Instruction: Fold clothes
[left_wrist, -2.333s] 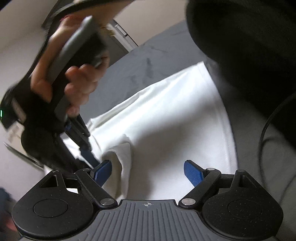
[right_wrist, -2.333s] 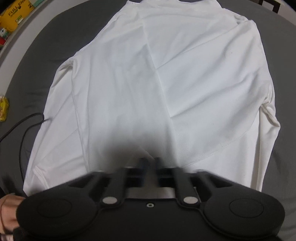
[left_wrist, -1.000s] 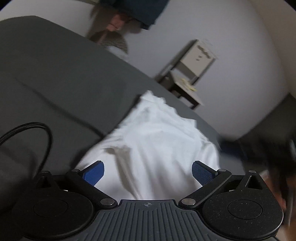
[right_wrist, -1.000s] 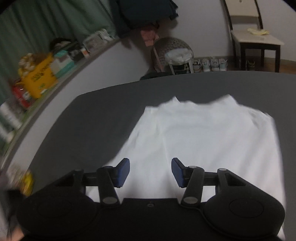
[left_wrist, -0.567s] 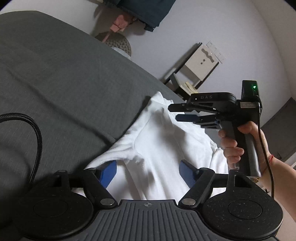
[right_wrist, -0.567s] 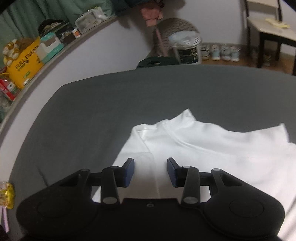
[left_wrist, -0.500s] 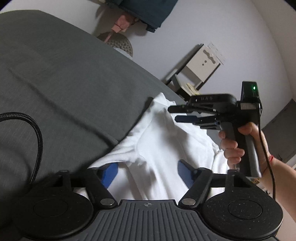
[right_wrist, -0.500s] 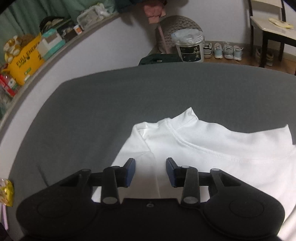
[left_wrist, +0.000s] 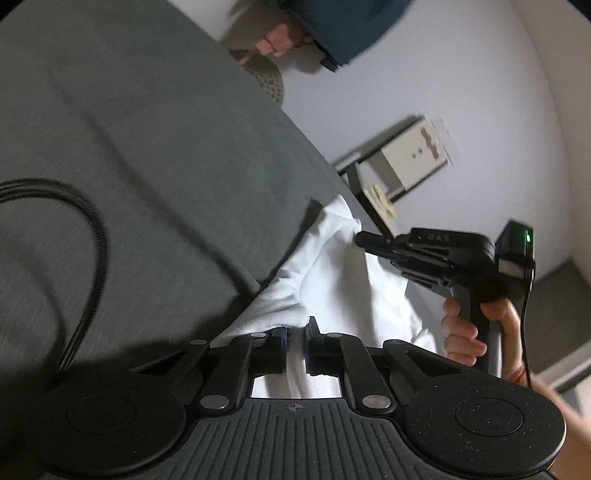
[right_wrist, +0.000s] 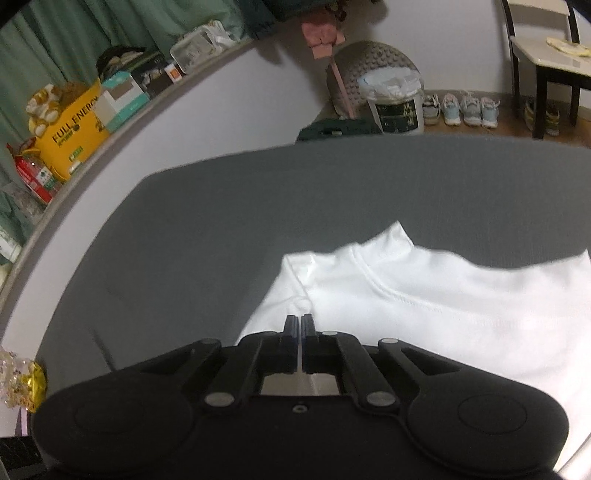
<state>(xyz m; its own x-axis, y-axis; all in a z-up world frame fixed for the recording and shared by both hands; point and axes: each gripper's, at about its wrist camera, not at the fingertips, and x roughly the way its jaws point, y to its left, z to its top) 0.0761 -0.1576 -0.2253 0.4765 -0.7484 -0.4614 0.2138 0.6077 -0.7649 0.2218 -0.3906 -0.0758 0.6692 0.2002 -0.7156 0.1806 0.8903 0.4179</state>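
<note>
The left tool is seen closed, with a fold of the white shirt clamped between its fingers. The cloth is drawn up from the grey bed directly ahead of the left tool and is bunched there. A black cable is looped on the bed to the left of it. Ahead and to the right, the right tool is held by a hand, its tip pressed into the shirt's far edge. In the right wrist view, the right tool is closed on a thin layer of shirt at the shoulder seam, with the collar lying just ahead to the right. Beyond the bed, a bucket, shoes and a chair are visible on the floor.
</note>
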